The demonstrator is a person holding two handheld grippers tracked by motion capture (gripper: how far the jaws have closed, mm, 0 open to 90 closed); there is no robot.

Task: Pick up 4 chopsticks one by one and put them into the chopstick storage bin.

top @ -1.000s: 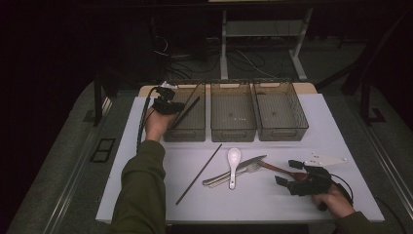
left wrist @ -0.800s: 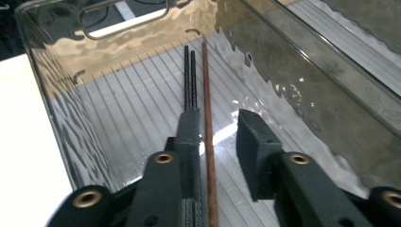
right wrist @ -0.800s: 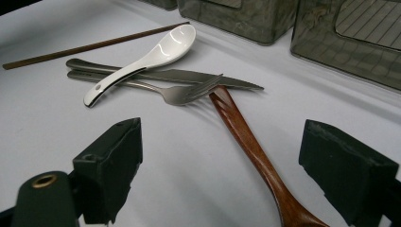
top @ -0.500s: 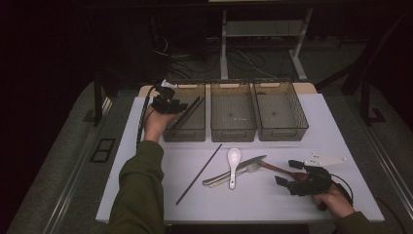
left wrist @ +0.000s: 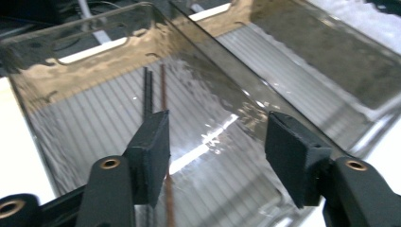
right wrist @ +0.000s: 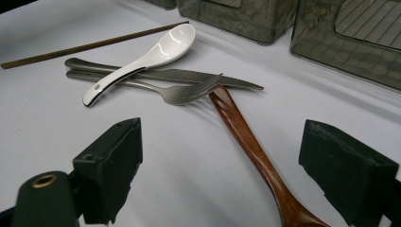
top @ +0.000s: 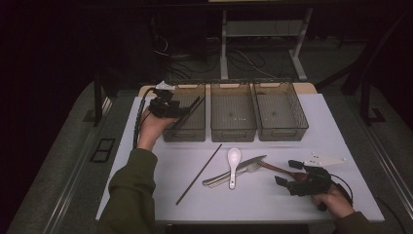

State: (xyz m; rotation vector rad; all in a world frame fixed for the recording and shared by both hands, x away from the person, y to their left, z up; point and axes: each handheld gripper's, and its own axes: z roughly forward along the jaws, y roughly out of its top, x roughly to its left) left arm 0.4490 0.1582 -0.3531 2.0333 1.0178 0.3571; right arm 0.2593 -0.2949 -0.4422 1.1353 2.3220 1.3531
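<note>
Three clear ribbed plastic bins stand in a row at twelve o'clock on the white table (top: 146, 195). The left bin (top: 187, 127) holds thin dark chopsticks (left wrist: 148, 90), lying straight under the left gripper (top: 182, 111); its jaws have just been opening, nothing between them. At six o'clock from the bins lie another chopstick (top: 198, 174), a white glossy spoon (top: 233, 163), steel knife (right wrist: 189, 75) and fork (right wrist: 179, 93). The right gripper (top: 287, 171) gapes wide around a wooden spoon (right wrist: 250, 142), pads apart from it.

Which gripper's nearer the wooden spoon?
Right. The right gripper sits open around the wooden spoon handle; the left gripper is far off, over the left bin.
</note>
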